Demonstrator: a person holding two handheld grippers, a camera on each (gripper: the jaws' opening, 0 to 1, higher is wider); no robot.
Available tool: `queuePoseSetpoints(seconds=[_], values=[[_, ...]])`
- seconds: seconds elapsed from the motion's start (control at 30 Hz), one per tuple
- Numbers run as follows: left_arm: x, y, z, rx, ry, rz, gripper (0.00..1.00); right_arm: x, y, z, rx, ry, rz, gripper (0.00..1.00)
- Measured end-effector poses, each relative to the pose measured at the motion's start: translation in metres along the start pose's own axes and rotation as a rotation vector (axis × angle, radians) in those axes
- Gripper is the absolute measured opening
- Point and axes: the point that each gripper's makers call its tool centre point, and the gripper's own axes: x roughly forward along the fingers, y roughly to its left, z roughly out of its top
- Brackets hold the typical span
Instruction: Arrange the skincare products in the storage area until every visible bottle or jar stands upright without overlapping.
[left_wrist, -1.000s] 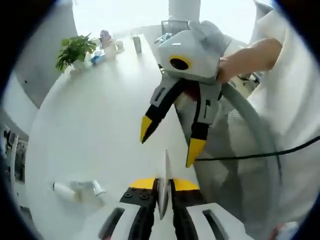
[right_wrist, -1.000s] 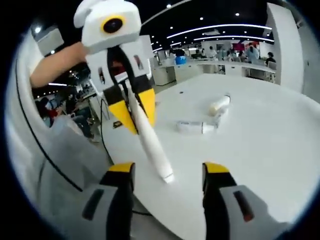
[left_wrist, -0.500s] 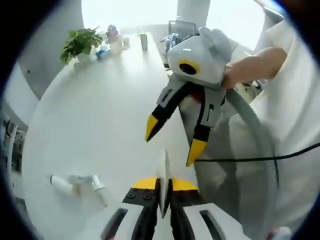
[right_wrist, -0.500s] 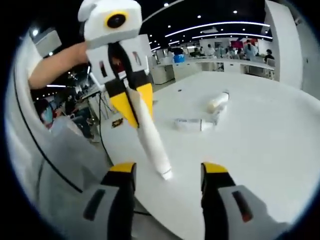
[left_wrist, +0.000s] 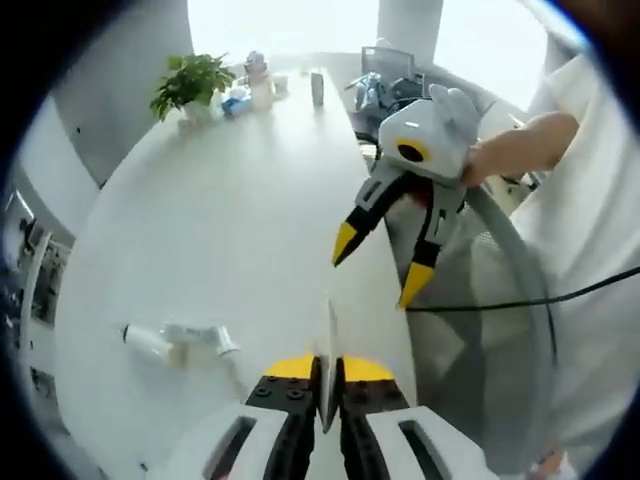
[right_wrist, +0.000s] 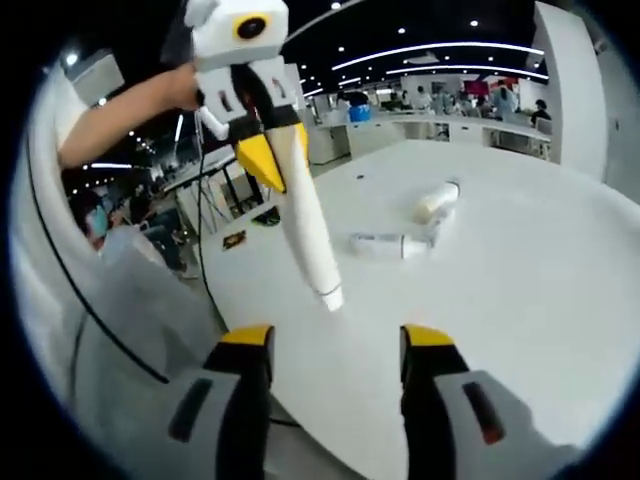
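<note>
My left gripper (right_wrist: 275, 150) has its fingers (left_wrist: 290, 368) pinched hard on the flat crimped end of a white tube (right_wrist: 308, 235), which hangs cap-down in the air above the near edge of the white surface (right_wrist: 520, 290). My right gripper (right_wrist: 335, 345) waits below the tube with its fingers (right_wrist: 248, 340) spread wide and holding nothing.

The risk is the grip itself: I have the tube only by its thin seam, so it can swing or slip as I lower it, and a tube set on so small a cap will likely tip (it hangs tilted now, not plumb). Being so close to the edge, a fall could carry it off the surface. Two more products lie on their sides beyond the tube: another tube (right_wrist: 385, 244) and a small bottle (right_wrist: 438, 203), touching or nearly so.

Compared with a second ago, the tube has risen, its cap now clear of the surface, and my right gripper has backed away from it.
</note>
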Motion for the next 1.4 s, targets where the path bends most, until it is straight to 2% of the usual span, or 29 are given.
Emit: queuePoseSetpoints(seconds=[0.2,0.47,0.6,0.73,0.97,1.4], values=[[-0.021,0.030,-0.010,-0.027,0.011,0.059,0.05,0.001,0.000,-0.002,-0.004,0.012,0.001,0.51],[-0.052,0.077,-0.013,-0.054,0.002,0.122,0.05,0.002,0.001,-0.005,-0.008,0.028,0.003,0.51],[-0.062,0.103,-0.017,-0.059,0.018,0.156,0.05,0.003,0.001,-0.007,-0.004,0.038,0.007,0.51],[-0.063,0.123,-0.025,-0.067,0.038,0.175,0.05,0.004,0.002,-0.009,-0.005,0.048,0.012,0.51],[-0.056,0.155,-0.036,-0.094,0.061,0.170,0.05,0.005,0.002,-0.012,-0.027,0.065,0.012,0.51],[-0.038,0.221,-0.036,-0.125,0.031,0.187,0.05,0.004,-0.008,-0.014,0.034,0.063,0.002,0.50]])
